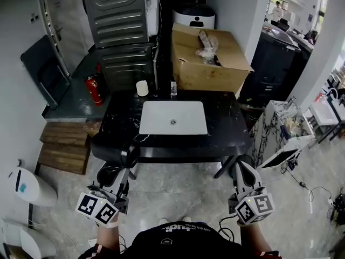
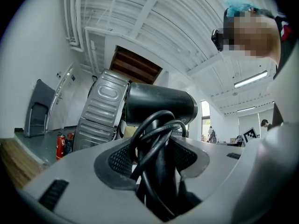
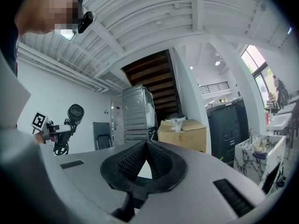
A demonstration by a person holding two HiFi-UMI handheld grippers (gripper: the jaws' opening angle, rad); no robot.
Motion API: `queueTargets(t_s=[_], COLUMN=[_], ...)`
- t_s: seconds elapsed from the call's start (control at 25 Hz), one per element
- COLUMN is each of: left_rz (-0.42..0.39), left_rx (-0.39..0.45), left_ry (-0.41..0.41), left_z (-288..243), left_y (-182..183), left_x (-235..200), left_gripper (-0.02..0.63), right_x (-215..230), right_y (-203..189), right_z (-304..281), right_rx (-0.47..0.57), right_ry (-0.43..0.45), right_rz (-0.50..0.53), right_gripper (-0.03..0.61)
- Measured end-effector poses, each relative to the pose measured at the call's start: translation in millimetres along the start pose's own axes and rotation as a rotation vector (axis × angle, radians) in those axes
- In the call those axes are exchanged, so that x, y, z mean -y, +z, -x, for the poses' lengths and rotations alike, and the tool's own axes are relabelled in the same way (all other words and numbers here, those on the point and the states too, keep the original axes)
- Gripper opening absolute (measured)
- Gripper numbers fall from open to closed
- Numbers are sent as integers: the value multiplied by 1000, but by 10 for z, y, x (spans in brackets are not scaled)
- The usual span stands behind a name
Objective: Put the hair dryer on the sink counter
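The sink counter (image 1: 226,117) lies well ahead of both jaws. The hair dryer (image 2: 161,107) stands upright in the left gripper (image 2: 156,155), whose pads clamp the handle. I judge it rigid, top-heavy and slick, so gripping low on the handle suits. Its cord (image 2: 154,134) seems looped between the pads. The right gripper (image 3: 145,148) is closed and empty.

Bright, even indoor light from ceiling strip lamps (image 2: 251,79) and a window (image 3: 255,60). Heavy fisheye, dark vignetted corners on gripper views. Close-up hair dryer (image 2: 161,107) soft.
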State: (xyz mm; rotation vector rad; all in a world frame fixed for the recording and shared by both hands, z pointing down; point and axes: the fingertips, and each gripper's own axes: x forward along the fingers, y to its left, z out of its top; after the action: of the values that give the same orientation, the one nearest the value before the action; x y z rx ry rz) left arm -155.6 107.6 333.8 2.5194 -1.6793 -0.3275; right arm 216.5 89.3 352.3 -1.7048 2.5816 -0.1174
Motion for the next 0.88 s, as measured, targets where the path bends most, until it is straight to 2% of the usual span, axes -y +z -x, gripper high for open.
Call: queueTargets(t_s=[0.24, 0.64, 0.88], left_rz=[2, -7, -7], left_rx=[-11, -11, -34], left_ry=[4, 22, 41], left_z=[-102, -336, -470], left_y=[-61, -182, -294], left_x=[83, 400, 342], left_gripper=[227, 227, 227], right_x=[44, 481, 628], right_y=[35, -58, -186], right_z=[16, 89, -51], right_rx=[15, 17, 2], right_ry=[59, 79, 78], right_rz=[-12, -60, -85], right_gripper=[40, 41, 40])
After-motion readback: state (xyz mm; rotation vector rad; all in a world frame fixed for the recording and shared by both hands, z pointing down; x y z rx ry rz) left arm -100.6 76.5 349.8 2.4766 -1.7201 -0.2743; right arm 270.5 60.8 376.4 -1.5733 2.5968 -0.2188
